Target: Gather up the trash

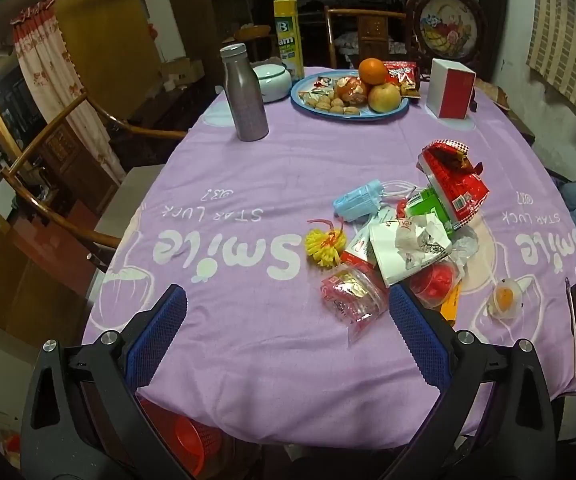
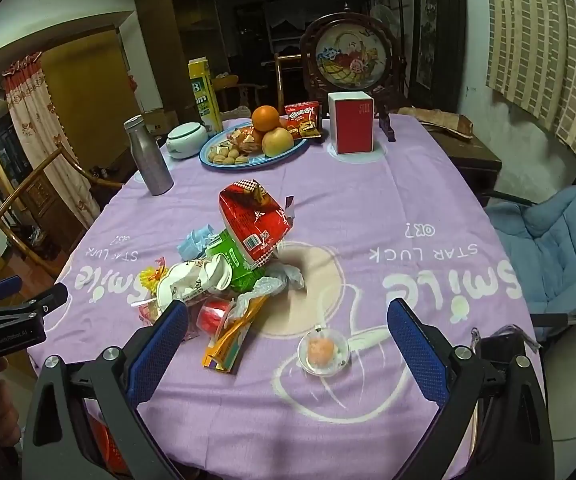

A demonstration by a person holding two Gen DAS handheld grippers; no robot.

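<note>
A heap of trash lies on the purple tablecloth (image 1: 248, 340): a red snack bag (image 1: 454, 180) (image 2: 254, 220), a green carton (image 1: 428, 206) (image 2: 234, 258), a blue face mask (image 1: 358, 200), crumpled white paper (image 1: 412, 248) (image 2: 196, 280), a yellow pompom (image 1: 324, 246), a clear pink wrapper (image 1: 352, 300) and an orange wrapper (image 2: 228, 344). A clear cup with orange food (image 2: 324, 352) (image 1: 504, 300) sits apart, to the right. My left gripper (image 1: 288, 336) is open over the near cloth, left of the heap. My right gripper (image 2: 288, 344) is open, the cup between its fingers, untouched.
A blue plate (image 1: 300, 98) of fruit and nuts, a metal bottle (image 1: 246, 94), a white jar (image 1: 272, 78), a yellow carton (image 1: 288, 36) and a red-white box (image 1: 450, 88) stand at the far end. A red basket (image 1: 194, 444) sits below the near edge. Wooden chairs left, blue cushioned chair (image 2: 556, 240) right.
</note>
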